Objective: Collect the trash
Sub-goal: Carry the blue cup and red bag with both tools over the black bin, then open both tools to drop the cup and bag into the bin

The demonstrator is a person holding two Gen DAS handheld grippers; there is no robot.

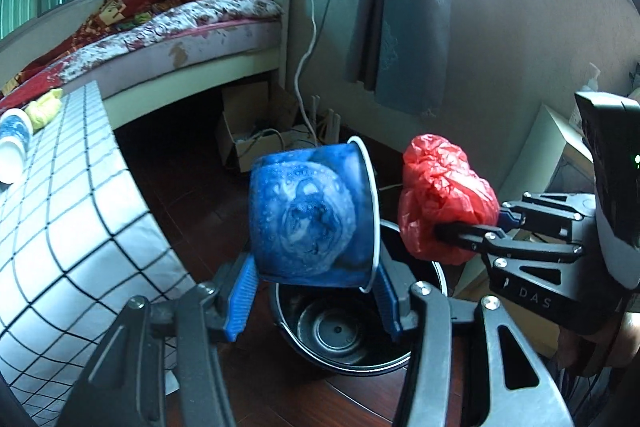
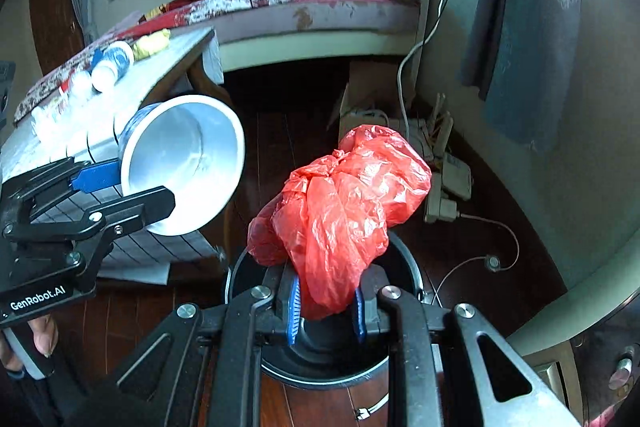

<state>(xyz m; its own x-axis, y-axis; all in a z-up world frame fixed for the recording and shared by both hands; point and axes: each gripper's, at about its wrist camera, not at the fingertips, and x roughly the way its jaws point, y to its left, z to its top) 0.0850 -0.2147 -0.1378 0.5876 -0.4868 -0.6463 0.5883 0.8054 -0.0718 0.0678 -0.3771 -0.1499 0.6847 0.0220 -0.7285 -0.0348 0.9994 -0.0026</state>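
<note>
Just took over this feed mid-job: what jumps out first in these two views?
The crumpled red plastic bag, clamped in the right claw, hangs right over the round black trash bin on the dark wooden floor. Beside it, the left claw grips a blue printed paper cup tipped on its side above that bin, its white inside empty.

The black bin (image 1: 344, 343) shows only part of its rim and floor; the blue paper cup (image 1: 312, 215) and gripper arms cover the rest. In the right wrist view, the red plastic bag (image 2: 344, 211) hides most of the bin's opening. Small white items on the checked table (image 2: 56, 123) are too blurred to identify.
</note>
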